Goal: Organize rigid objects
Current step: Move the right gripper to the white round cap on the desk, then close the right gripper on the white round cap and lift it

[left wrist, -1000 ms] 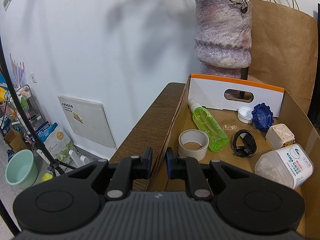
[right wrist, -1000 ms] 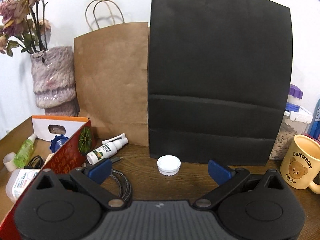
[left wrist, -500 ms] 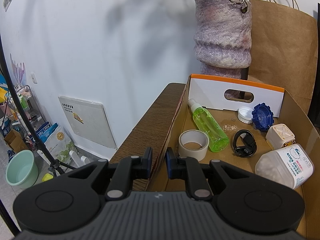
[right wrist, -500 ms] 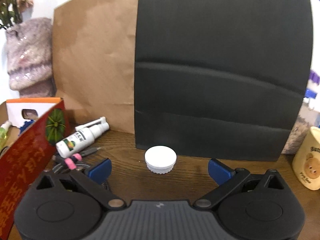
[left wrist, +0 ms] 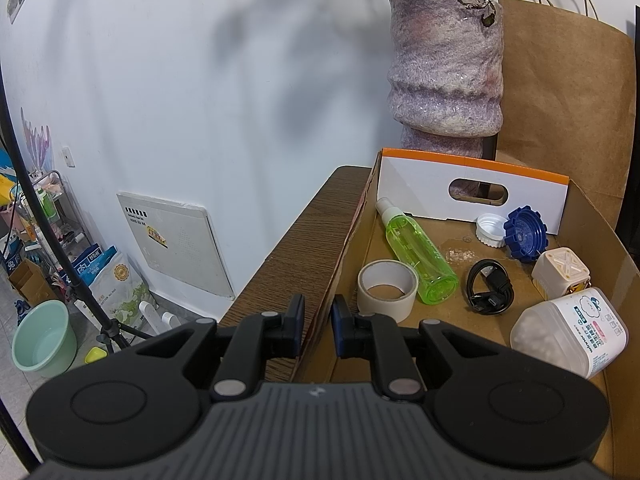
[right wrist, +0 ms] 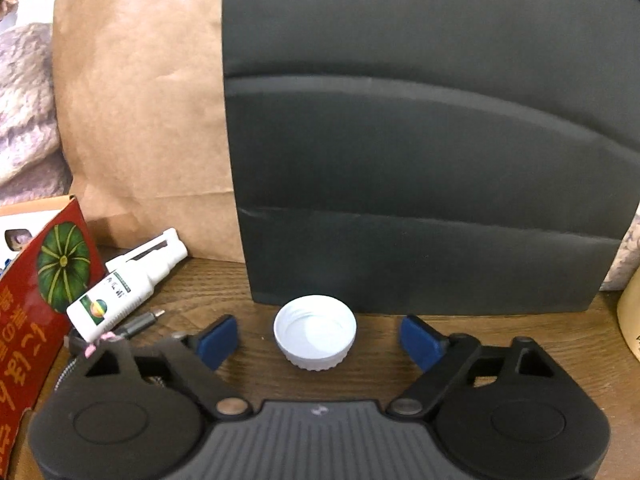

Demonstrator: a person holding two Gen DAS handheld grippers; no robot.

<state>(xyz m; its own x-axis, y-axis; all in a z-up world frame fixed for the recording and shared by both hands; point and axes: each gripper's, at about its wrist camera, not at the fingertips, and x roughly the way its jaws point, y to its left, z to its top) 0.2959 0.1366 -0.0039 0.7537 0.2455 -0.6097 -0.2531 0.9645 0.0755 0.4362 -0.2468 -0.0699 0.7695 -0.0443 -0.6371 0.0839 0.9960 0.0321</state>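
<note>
Right tool [right wrist: 316,338] is sitting low over the wood-grain desk [right wrist: 500,332], jaws spread and just been closing in, blue pads either side of a white ribbed plastic cap [right wrist: 315,332], not touching it. The cap is lying open side up, threads showing, just in front of a matte black paper bag [right wrist: 420,140]. To its left, a white spray bottle [right wrist: 128,284] is lying tilted against a red printed box wall [right wrist: 36,312]; a metal cable underneath is mostly hidden. A creased brown paper bag [right wrist: 140,100] is standing behind.

Left tool [left wrist: 317,320] is clenched on the cardboard box's near wall [left wrist: 320,308]. Inside are lying a tape roll [left wrist: 387,288], a green translucent bottle [left wrist: 416,256], a coiled black cable [left wrist: 490,292], a white jar [left wrist: 572,330], a cream cube [left wrist: 562,274], a blue toothed lid [left wrist: 524,234]. A rough purple vase [left wrist: 444,68] is standing behind, its top cut off.
</note>
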